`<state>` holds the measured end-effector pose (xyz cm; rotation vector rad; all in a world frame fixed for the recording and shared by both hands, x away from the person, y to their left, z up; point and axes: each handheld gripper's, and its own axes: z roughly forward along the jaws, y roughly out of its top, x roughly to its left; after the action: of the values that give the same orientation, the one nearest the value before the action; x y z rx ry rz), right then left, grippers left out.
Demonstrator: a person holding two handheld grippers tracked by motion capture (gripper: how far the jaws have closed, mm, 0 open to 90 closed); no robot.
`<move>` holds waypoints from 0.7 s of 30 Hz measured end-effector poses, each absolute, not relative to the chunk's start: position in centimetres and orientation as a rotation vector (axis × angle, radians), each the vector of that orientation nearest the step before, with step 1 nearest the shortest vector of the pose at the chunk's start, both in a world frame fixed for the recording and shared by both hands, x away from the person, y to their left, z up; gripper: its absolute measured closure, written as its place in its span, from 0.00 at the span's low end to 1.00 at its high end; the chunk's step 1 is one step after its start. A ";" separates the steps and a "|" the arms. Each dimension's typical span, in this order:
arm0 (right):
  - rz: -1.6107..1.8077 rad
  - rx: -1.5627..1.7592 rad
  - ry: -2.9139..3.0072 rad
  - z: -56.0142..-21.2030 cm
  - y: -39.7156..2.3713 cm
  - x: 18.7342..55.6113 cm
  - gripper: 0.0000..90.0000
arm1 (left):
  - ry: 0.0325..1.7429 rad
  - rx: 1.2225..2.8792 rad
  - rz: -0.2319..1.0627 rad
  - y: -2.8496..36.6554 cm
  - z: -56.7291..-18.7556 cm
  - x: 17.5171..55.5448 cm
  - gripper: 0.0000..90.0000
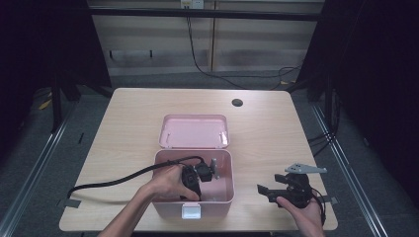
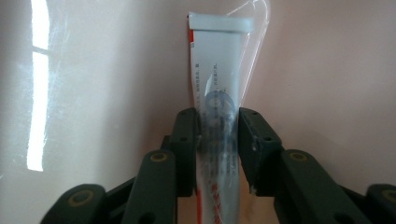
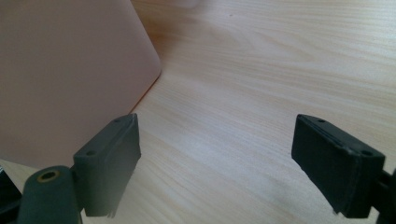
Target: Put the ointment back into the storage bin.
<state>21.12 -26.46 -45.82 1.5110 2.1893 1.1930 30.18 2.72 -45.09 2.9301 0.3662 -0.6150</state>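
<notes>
Pink plastic forms the open box (image 1: 193, 197) at the near middle of the pale wooden worktop (image 1: 128, 118) in the high view, its lid (image 1: 193, 131) thrown back toward twelve o'clock. The left hand (image 1: 165, 181) reaches in over the box's nine o'clock wall, and the left gripper (image 1: 195, 178) it carries dips inside, its black cable (image 1: 106, 183) trailing off toward nine o'clock. At about three o'clock from the box the right hand (image 1: 304, 210) holds the right gripper (image 1: 267, 191) near the worktop's near edge, clear of the box and aimed toward it, a grey three-cornered plate (image 1: 305, 169) on top. A small round dark hole (image 1: 237, 102) sits in the wood toward twelve o'clock, beyond the lid.

From the left gripper view, the jaws pinch a white tube (image 2: 217, 93) in a clear wrapper, one pad pressing each side of its body. The tube runs toward twelve o'clock, its flat crimped end farthest away, with the pink inner surface of the box (image 2: 327, 70) behind it.

From the right gripper view, the jaws stand spread wide with bare wood grain between them. The box's rounded pink outer corner (image 3: 70, 70) fills the ten o'clock area, apart from the jaws.
</notes>
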 end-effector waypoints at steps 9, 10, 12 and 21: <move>1.193 1.511 2.190 -45.8 -26.4 21.1 0.17 | 0.393 2.893 -0.582 2.9 -44.3 30.5 0.69; 1.192 1.511 2.190 -45.8 -26.5 21.1 0.17 | 0.388 2.884 -0.574 3.0 -44.2 30.5 0.68; 1.192 1.514 2.189 -45.8 -26.5 21.1 0.17 | 0.393 2.873 -0.571 3.1 -43.8 30.5 0.66; 1.191 1.512 2.191 -45.8 -26.4 21.1 0.17 | 0.392 2.844 -0.508 3.8 -42.2 30.7 0.65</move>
<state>21.14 -26.39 -45.82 1.5121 2.1915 1.1909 30.75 3.85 -42.24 2.8444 0.3920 -0.5081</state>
